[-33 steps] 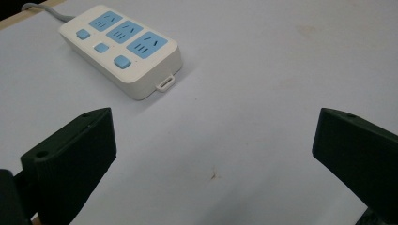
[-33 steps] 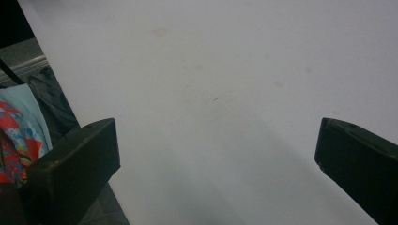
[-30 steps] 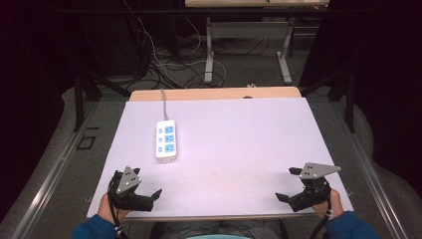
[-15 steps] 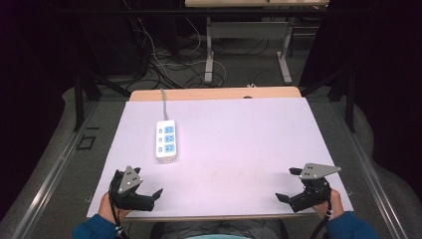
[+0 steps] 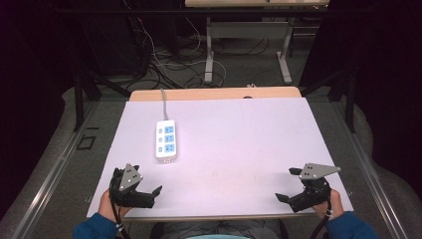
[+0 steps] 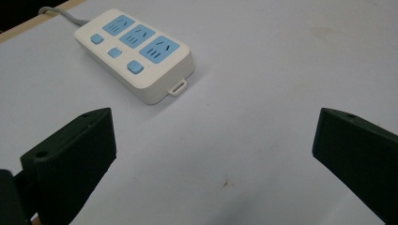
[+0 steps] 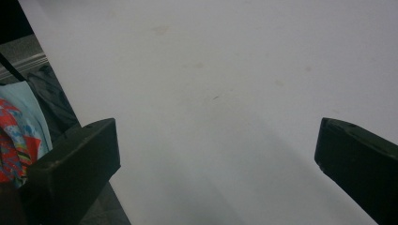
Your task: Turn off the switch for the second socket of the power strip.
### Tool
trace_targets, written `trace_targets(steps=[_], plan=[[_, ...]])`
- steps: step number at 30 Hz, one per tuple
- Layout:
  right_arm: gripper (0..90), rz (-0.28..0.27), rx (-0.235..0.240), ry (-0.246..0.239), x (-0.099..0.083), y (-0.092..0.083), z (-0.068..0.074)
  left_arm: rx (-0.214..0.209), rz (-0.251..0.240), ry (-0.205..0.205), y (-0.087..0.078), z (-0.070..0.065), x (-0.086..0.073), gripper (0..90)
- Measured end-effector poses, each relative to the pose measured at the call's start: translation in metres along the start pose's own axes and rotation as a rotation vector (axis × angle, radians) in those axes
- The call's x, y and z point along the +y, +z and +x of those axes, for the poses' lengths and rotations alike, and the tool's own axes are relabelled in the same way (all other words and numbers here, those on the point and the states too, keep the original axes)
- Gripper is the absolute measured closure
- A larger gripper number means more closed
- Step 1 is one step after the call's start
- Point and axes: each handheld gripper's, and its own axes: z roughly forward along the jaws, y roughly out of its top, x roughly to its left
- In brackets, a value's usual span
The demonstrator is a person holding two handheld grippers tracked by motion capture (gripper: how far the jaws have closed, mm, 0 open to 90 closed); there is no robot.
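Near left gripper (image 5: 144, 191): power strip (image 5: 166, 141)

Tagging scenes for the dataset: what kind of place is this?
Probably a lab or workshop recording bench, not a home. A plain white table carries one power strip, loose cables tangle on the floor behind, and another metal-legged desk stands past them against dark surroundings.
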Motion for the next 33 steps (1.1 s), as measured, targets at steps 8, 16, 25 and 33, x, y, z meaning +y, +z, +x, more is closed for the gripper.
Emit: trace_targets(steps=[8, 16, 25, 33], plan=[[0.0, -0.002, -0.005, 0.002, 0.0, 0.001, 0.0, 0.012, 0.007, -0.017, 0.005, 0.005, 0.004, 0.1], [0.0, -0.001, -0.004, 0.002, 0.0, 0.001, 0.001, 0.024, 0.021, -0.022, 0.012, 0.01, 0.006, 0.0], [0.0, 0.007, -0.002, 0.004, 0.0, 0.0, 0.001, 0.027, 0.036, -0.027, 0.017, 0.015, 0.008, 0.1], [0.0, 0.01, -0.001, 0.01, 0.0, 0.001, 0.001, 0.03, 0.035, -0.034, 0.021, 0.017, 0.009, 0.1]])
